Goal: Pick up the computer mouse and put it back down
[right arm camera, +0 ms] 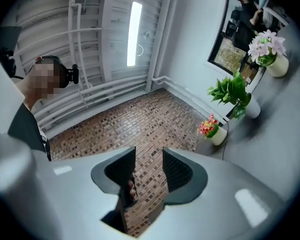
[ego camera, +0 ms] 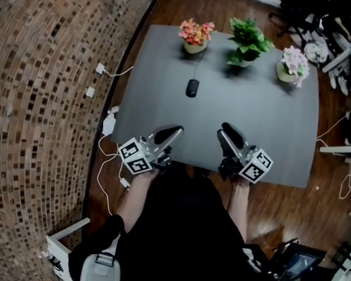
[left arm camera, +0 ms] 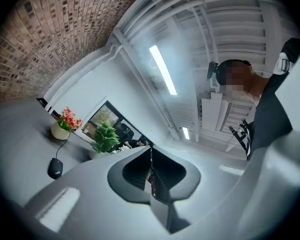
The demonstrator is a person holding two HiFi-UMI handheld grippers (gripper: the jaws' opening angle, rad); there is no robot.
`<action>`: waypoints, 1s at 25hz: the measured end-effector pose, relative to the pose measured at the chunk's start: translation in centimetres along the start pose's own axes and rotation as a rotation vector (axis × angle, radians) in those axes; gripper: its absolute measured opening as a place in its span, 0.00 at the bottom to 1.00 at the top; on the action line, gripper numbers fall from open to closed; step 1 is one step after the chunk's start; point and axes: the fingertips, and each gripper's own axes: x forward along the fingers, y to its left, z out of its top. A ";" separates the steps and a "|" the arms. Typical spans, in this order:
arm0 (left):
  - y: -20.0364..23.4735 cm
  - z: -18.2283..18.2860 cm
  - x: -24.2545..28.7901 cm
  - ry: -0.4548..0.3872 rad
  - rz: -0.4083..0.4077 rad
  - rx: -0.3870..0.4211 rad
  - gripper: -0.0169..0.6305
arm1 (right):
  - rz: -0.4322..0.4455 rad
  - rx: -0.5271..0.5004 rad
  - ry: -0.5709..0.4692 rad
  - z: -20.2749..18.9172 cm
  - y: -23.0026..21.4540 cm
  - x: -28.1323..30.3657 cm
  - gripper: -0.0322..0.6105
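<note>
Mouse [ego camera: 192, 88] on table [ego camera: 263, 127], before flowerpot [ego camera: 195, 46]

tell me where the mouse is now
In the head view the computer mouse lies on the grey table, just nearer than the orange flower pot and left of the green plant.

The computer mouse [ego camera: 192, 88] trails a cable to the far side, and the cable's end is lost behind the red-flower pot [ego camera: 195, 44]. In the left gripper view the small mark on the mouse is too tiny to read. The person's dark torso [ego camera: 181, 227] covers the counter [ego camera: 281, 133]'s near edge between the left gripper [ego camera: 175, 130] and the right gripper [ego camera: 227, 127]. Both hands sit hidden under the marker cubes. At the near right a dark device [ego camera: 295, 262] is cut off by the picture's edge.
</note>
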 end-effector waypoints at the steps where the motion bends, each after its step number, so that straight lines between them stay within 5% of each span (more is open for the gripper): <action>1: 0.6 0.2 0.1 0.000 -0.007 -0.005 0.03 | -0.019 -0.001 0.003 -0.2 -0.2 0.2 0.27; 6: 4.0 3.2 0.3 -0.018 -0.011 0.014 0.03 | -0.075 -0.022 0.062 -0.9 -0.2 4.2 0.27; 15: 14.7 2.2 -0.6 0.098 0.172 0.033 0.05 | -0.152 -0.098 0.229 -3.9 1.0 10.8 0.27; 17: 16.9 1.5 -0.4 0.145 0.244 0.041 0.15 | -0.184 -0.076 0.234 -4.7 0.1 10.4 0.27; 21: 21.7 -0.6 0.0 0.269 0.416 0.109 0.53 | -0.194 -0.058 0.256 -5.0 -1.0 10.4 0.27; 25: 27.1 -3.7 1.6 0.418 0.589 0.268 0.62 | -0.160 -0.051 0.257 -4.2 -2.0 10.9 0.27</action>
